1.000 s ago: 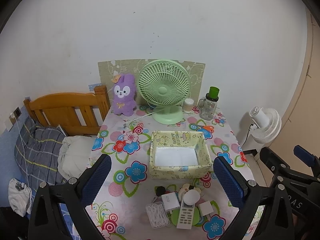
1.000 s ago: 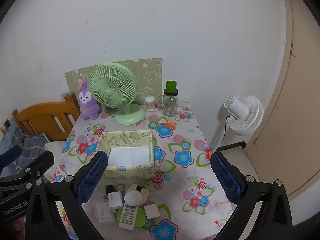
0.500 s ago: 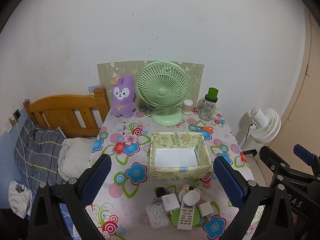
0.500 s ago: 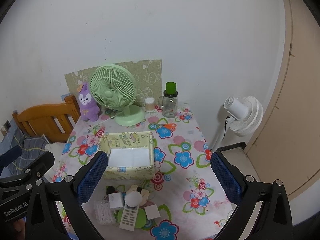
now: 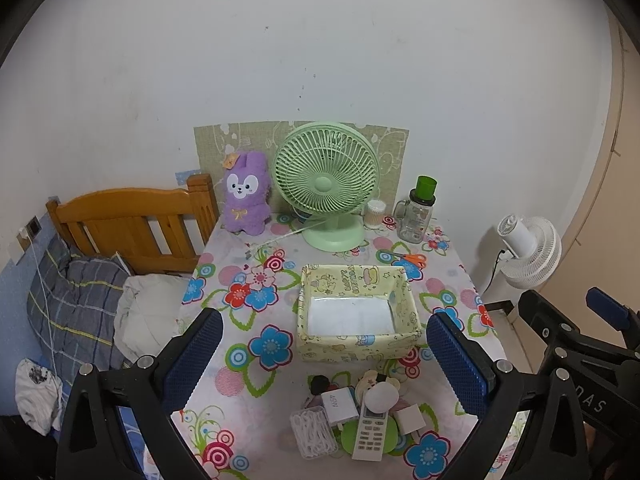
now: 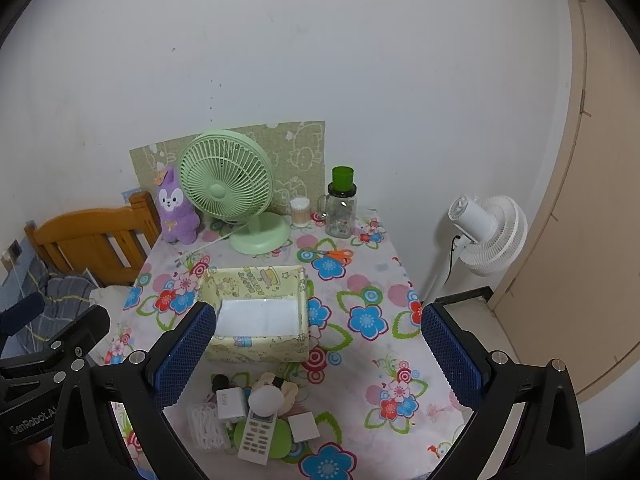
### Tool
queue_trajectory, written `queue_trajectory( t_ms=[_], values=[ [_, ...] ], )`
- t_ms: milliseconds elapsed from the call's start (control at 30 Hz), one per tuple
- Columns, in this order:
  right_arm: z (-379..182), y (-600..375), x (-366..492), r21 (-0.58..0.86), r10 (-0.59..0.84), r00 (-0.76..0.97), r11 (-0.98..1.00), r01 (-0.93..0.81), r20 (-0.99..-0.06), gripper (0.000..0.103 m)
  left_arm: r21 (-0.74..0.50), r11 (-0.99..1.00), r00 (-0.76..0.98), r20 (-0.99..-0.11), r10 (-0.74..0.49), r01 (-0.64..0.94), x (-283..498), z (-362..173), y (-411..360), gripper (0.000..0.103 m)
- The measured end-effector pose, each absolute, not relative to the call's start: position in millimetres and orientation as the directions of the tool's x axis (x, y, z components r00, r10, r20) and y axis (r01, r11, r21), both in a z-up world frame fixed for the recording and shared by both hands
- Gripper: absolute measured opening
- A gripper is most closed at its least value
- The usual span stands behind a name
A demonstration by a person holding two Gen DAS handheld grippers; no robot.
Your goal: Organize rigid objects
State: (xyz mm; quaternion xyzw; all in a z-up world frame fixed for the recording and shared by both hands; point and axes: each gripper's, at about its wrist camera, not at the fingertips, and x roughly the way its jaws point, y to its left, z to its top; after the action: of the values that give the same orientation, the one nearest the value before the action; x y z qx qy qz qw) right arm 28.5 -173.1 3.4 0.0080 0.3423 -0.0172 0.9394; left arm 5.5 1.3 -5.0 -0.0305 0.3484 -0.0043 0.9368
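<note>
Almost nothing has shifted since a second ago — both views sit a touch further back, and the pile hasn't moved. My left gripper point(image 5: 320, 360) and right gripper point(image 6: 314, 354) hang wide apart, empty, above the table point(image 5: 460, 280). The remote point(image 5: 371, 426) lies below and ahead, long axis roughly along my reach, nearer the left gripper — just short of the one yellow box point(image 5: 356, 312). One remote, two white adapters, one clear case.

Box point(image 5: 356, 320) stood mid-table | desk fan point(image 5: 326, 184) behind box | plush toy point(image 5: 245, 194) left of fan | jar point(image 5: 418, 212) right of fan | scissors point(image 5: 408, 258) between jar and box | remote point(image 5: 372, 428) before box, among small items.
</note>
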Motion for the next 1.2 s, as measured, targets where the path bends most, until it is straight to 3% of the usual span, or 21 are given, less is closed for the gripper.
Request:
queue_trajectory(
  t_ms=[633, 1200],
  values=[
    [-30.2, -164.0, 46.2, 0.015, 0.009, 0.73, 1.0, 0.002, -0.683, 0.103, -0.054, 0.998, 0.723, -0.69, -0.026, -0.016, 16.1, -39.5, 11.2, 0.103],
    [-99.3, -155.0, 57.8, 0.008, 0.025, 0.685, 1.0, -0.028, -0.729, 0.103, -0.084, 0.996, 0.627, -0.778, -0.046, -0.031, 28.8, -110.2, 19.7, 0.103]
  ],
)
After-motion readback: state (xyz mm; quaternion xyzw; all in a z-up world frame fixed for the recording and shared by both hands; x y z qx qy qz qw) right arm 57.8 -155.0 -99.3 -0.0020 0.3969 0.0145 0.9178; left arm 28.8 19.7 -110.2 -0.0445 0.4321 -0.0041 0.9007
